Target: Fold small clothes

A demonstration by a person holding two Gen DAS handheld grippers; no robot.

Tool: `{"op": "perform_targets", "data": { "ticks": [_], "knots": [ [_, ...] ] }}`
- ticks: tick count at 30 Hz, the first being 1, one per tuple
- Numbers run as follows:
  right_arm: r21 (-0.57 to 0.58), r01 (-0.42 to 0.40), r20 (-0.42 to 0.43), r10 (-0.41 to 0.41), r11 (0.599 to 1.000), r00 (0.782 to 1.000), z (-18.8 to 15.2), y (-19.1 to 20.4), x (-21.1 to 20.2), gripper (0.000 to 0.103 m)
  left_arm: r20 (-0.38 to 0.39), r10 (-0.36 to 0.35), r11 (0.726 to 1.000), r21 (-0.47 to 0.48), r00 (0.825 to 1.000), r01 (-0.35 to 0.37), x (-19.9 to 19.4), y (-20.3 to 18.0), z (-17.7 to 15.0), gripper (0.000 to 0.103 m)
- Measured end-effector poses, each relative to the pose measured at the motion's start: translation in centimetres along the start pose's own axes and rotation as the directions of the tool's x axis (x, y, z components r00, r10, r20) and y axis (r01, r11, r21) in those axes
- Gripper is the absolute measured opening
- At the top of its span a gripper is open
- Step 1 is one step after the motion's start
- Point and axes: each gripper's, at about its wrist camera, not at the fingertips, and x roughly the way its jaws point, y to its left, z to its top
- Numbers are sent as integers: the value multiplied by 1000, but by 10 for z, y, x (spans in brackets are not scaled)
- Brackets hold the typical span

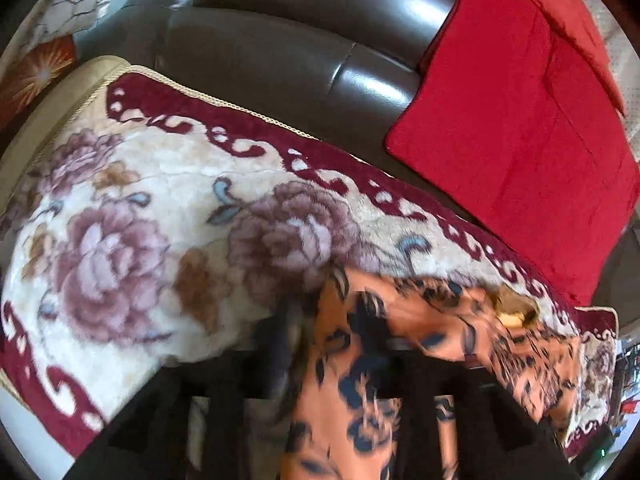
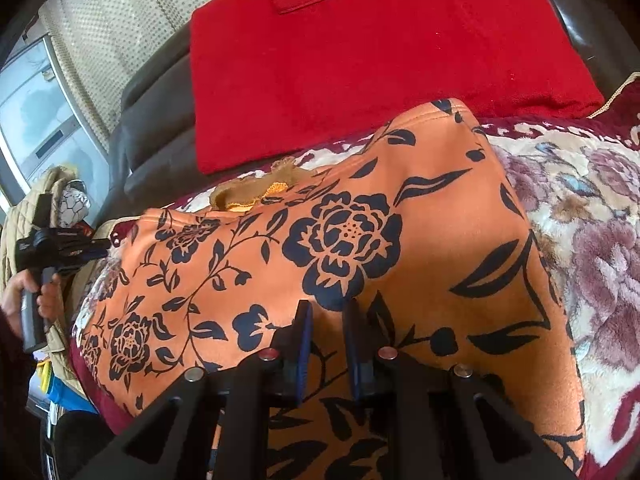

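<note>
Black right gripper point(image 2: 326, 320) with blue pads point(image 2: 306, 344) and silver screws point(image 2: 268, 354).

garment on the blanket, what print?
Orange fabric garment with dark navy roses, leaves and vines. Sharpest in the right wrist view.

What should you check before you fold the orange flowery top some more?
1. Orange top lying on the flowery blanket: ok, mostly spread out.
2. Right gripper over the top: ok; fingers slightly apart, whether cloth sits between them: cannot tell.
3. Left gripper holding cloth: cannot tell, picture is blurred.
4. Neckline lying flat: not ok, it gapes open.
5. Red cushion off the top: ok, it lies behind it.
</note>
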Motion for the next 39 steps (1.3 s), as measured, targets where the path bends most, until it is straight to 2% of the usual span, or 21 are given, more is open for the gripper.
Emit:
{"op": "perform_targets", "data": {
  "ticks": [1, 3, 5, 7, 10, 12, 13, 16, 19, 22, 23, 24, 25, 26, 28, 30, 31, 34, 37, 39],
  "knots": [
    [0, -2, -1, 2, 1000, 1000, 0, 0, 0, 20, 19, -7, 1000, -10, 1000, 7, -12, 1, -9, 65],
    [7, -6, -4, 6, 1000, 1000, 0, -1, -1, 20, 34, -36, 999, -17, 999, 37, -30, 5, -26, 67],
    [19, -11, -7, 11, 1000, 1000, -1, -2, -1, 20, -8, -83, 996, -33, 997, 83, -42, 10, -49, 69],
    [33, -13, -10, 14, 999, 1000, -1, -3, -2, 20, -16, -119, 990, -78, 993, 117, -53, 16, -76, 70],
    [44, -14, -12, 14, 999, 1000, -1, -3, -2, 20, -55, -151, 980, -137, 987, 142, -60, 23, -117, 76],
    [46, -13, -14, 14, 999, 1000, -1, -4, -2, 20, -80, -182, 965, -208, 980, 162, -56, 27, -143, 76],
    [46, -14, -15, 15, 999, 1000, -1, -3, -2, 20, -86, -210, 948, -260, 974, 181, -51, 29, -156, 76],
    [42, -15, -15, 16, 999, 1000, -2, -3, -2, 20, -60, -242, 902, -381, 968, 202, -34, 32, -173, 76],
    [29, -19, -16, 19, 999, 1000, -5, -3, -5, 20, -54, -265, 861, -462, 963, 211, -13, 30, -176, 76],
    [9, -22, -16, 22, 1000, 1000, -8, -2, -7, 20, 32, -252, 836, -496, 967, 234, -9, 26, -169, 76],
    [5, -23, -16, 23, 1000, 1000, -8, -3, -7, 20, 79, -268, 829, -488, 960, 272, -12, 22, -165, 68],
    [1, -25, -16, 25, 1000, 1000, -8, -3, -7, 20, 100, -281, 835, -465, 955, 294, -14, 17, -162, 56],
    [-2, -27, -16, 27, 1000, 1000, -8, -3, -7, 20, 95, -265, 859, -428, 960, 279, -18, 8, -157, 31],
    [-6, -28, -17, 28, 1000, 999, -9, -3, -7, 20, 97, -227, 888, -387, 969, 247, -22, 0, -154, 27],
    [-8, -31, -17, 31, 999, 999, -9, -3, -8, 20, 130, -170, 938, -281, 977, 201, -33, -19, -152, 27],
    [-6, -33, -20, 33, 999, 999, -9, -3, -7, 20, 151, -76, 984, -146, 986, 99, -39, -41, -152, 27],
    [-4, -33, -20, 33, 999, 999, -8, -3, -7, 20, 159, -31, 995, -85, 987, 45, -39, -51, -155, 28],
    [-6, -32, -19, 32, 999, 999, -9, -2, -8, 20, 143, 58, 998, 14, 988, -60, -33, -65, -159, 44],
    [-10, -31, -18, 31, 999, 999, -9, -2, -7, 20, 150, 121, 987, 87, 981, -135, -31, -76, -161, 48],
    [-10, -30, -17, 30, 999, 999, -9, -2, -7, 20, 154, 134, 982, 111, 979, -151, -35, -77, -163, 49]
  ]
}}
